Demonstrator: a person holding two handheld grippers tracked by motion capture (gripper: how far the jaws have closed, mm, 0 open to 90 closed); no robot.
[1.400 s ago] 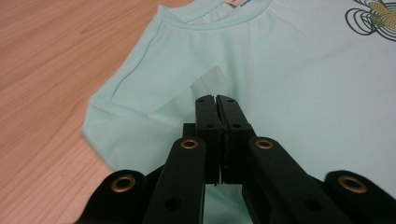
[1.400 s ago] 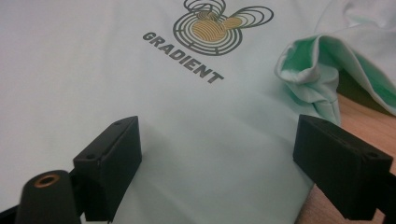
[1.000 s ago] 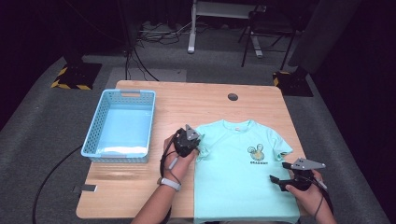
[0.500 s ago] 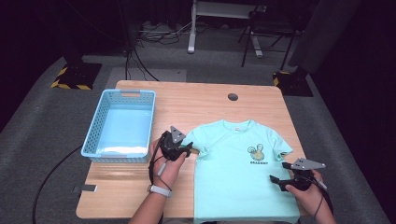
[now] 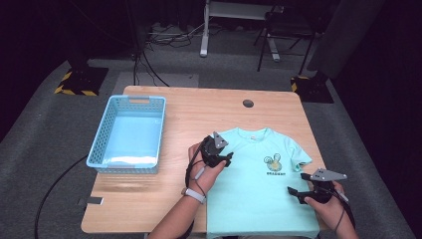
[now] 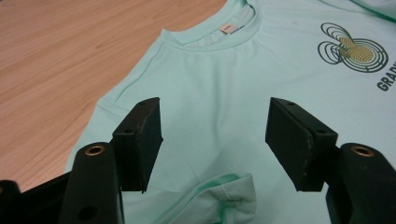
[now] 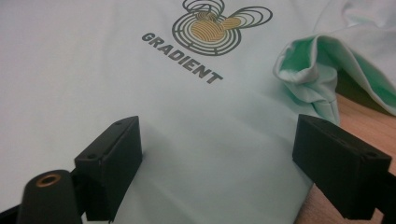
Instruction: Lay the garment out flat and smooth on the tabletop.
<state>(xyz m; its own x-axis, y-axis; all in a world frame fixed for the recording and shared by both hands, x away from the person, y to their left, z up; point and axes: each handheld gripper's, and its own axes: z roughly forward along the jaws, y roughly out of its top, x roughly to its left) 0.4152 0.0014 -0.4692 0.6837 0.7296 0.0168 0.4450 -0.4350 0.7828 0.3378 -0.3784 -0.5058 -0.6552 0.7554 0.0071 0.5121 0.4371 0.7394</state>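
High view: a blue basket (image 5: 128, 134) is seen far left on the wooden table (image 5: 199, 107). The mint t-shirt (image 5: 259, 189) is laid flat near-right, left gripper (image 5: 225, 158) just opened over its folded sleeve, right gripper (image 5: 294, 193) spread. Grey carpet, dark room.

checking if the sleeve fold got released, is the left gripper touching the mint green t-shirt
Apart. In the left gripper view the left gripper, just opened, has both pads clear of the mint green t-shirt; the folded sleeve lies loose below them.
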